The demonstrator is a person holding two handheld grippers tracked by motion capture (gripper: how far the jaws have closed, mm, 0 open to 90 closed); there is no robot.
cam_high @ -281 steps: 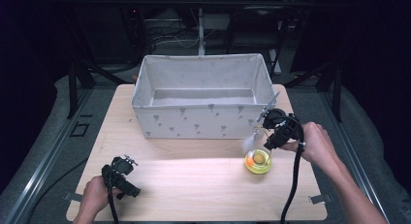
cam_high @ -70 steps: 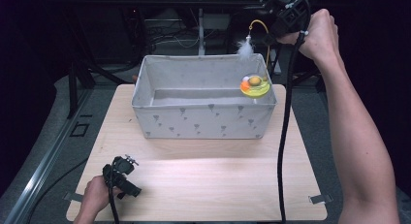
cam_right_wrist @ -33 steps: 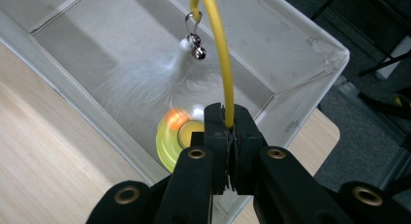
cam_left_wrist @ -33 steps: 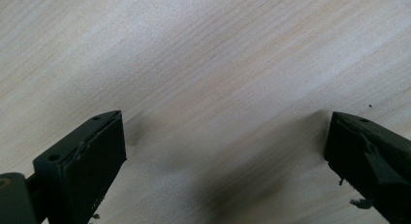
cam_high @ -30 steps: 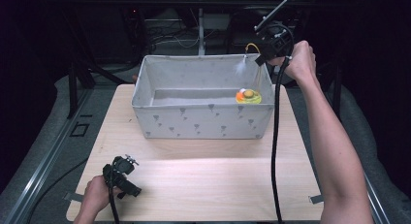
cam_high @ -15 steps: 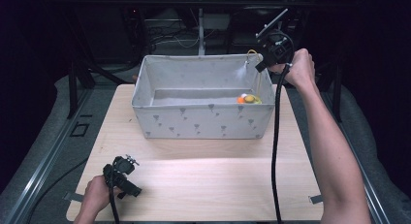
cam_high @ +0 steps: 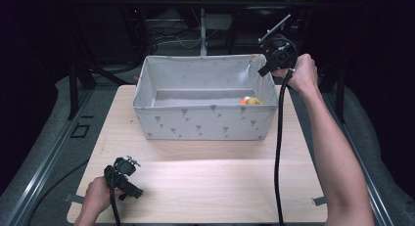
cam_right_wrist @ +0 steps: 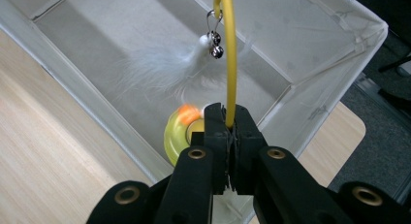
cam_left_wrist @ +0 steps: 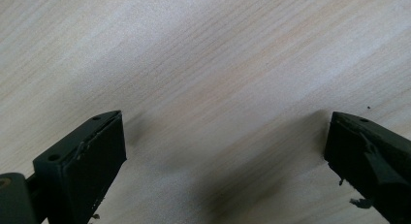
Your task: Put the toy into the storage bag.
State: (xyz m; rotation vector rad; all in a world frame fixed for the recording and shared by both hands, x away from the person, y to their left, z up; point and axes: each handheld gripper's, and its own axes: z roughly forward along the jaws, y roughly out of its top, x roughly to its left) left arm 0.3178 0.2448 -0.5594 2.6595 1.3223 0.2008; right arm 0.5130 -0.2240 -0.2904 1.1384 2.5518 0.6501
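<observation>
One toy (cam_right_wrist: 186,129) lowered into one bin (cam_high: 205,122), right tool (cam_right_wrist: 227,118) clamping its wire, left tool (cam_left_wrist: 223,151) wide, empty

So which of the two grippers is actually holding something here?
The right gripper, jaws shut on the cat toy's yellow wire above the fabric bin; the left gripper gapes empty.

High cam looks fwd/down on table (cam_high: 205,182); gripper cams close: left on tabletop, right into bin (cam_right_wrist: 339,49).

Pale wooden table (cam_high: 205,172), dark cables (cam_high: 171,33) behind, grey floor (cam_high: 44,133)
</observation>
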